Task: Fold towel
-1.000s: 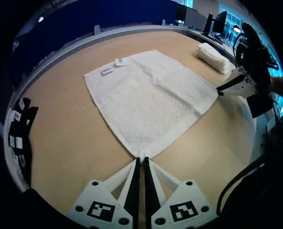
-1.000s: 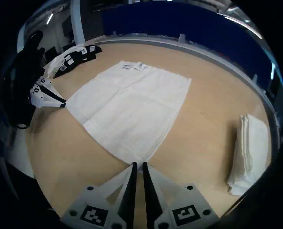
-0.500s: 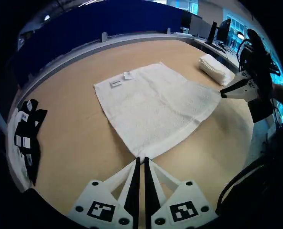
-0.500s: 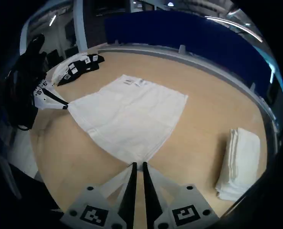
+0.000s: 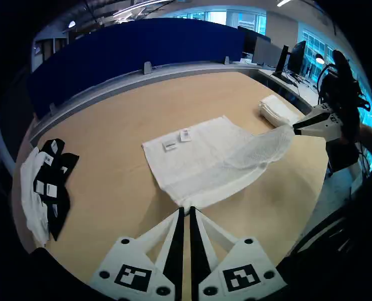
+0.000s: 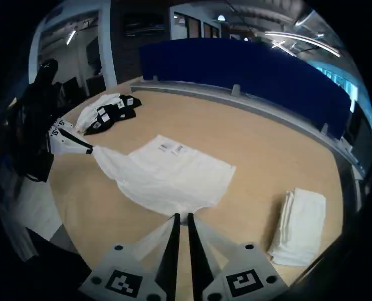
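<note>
Worktop (image 5: 111, 150): broad wooden surface that carries everything.
Towel (image 5: 206, 160): white. Its far, tagged edge lies flat on the worktop and its near edge is raised by both corners. No fold is laid yet, so the first fold looks barely begun.
Folded stack (image 6: 299, 226): white towels, well apart from it.
Left tongs (image 5: 187, 213): pressed together, pinching one near corner.
Right tongs (image 6: 180, 218): pressed together, pinching the other corner.
Left to do: carry the raised edge over to the tagged edge, lay it down, then fold again.
</note>
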The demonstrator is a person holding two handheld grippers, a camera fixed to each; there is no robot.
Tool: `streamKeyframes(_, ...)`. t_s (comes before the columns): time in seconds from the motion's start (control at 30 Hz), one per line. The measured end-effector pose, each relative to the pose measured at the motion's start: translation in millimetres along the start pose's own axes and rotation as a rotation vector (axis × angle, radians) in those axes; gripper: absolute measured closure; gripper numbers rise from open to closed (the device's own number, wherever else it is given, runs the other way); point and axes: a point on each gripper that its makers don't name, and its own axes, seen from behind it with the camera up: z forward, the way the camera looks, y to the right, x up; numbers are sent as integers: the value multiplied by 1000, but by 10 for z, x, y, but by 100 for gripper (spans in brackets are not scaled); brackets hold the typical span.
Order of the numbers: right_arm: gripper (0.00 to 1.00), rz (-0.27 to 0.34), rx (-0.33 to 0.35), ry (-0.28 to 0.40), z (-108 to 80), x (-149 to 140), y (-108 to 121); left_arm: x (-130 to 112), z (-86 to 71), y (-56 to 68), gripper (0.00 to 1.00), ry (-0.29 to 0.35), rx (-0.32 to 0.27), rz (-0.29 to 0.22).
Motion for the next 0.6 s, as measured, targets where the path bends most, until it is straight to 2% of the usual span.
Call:
streamKeyframes(0.27, 89, 13, -3, 21, -227, 114, -78, 140, -223, 53, 93, 29, -4, -26)
streamKeyframes(0.6, 89, 5, -18, 8, -218, 86, -15, 122, -183, 90, 93, 30, -10, -34)
